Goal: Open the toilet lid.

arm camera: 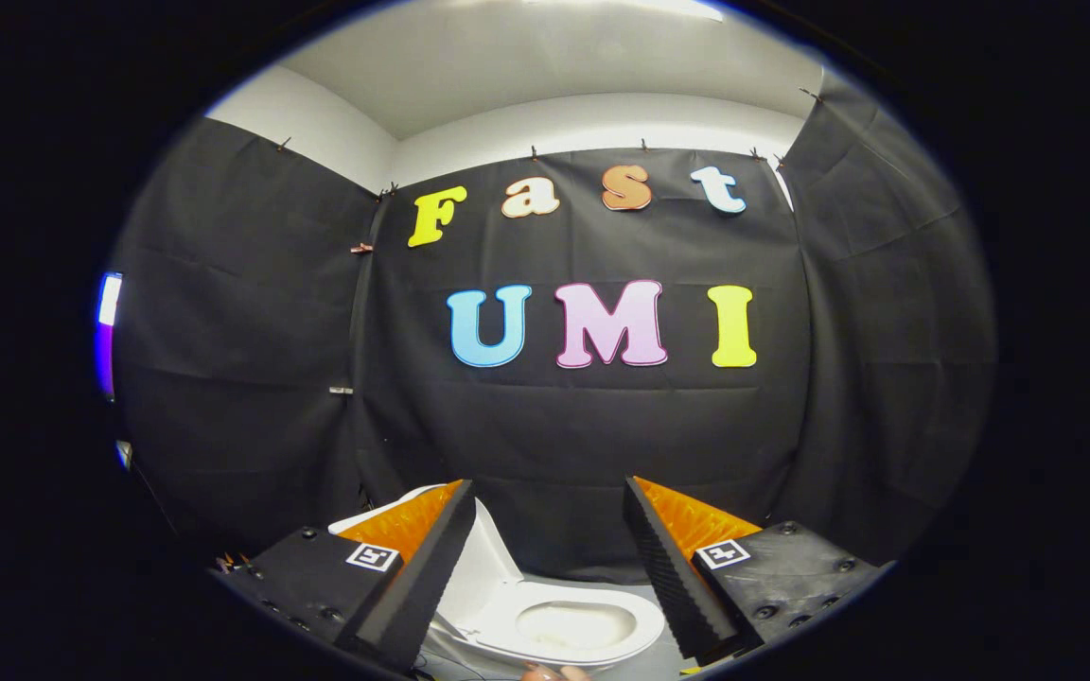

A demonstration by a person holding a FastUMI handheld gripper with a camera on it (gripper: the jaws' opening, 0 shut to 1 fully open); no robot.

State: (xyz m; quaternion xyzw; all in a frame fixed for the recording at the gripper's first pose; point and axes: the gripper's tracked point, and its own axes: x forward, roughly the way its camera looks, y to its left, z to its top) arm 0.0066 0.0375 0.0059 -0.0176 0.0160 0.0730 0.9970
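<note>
The fingers of the gripper (pixel 545 567) are spread wide and nothing is held between them. The toilet lid (pixel 483 558) is seen raised, standing up beside the left finger, with the bowl (pixel 569 629) exposed below and between the fingers. The lid is judged already open; only withdrawal appears to be left.

Black cloth (pixel 223 312) drapes the booth's walls, pinned along its top edge by small clips (pixel 534 151). Above it runs a plain white wall band (pixel 592 118) under a pale ceiling (pixel 545 66). A bright glowing screen (pixel 108 331) sits beside the cloth.
</note>
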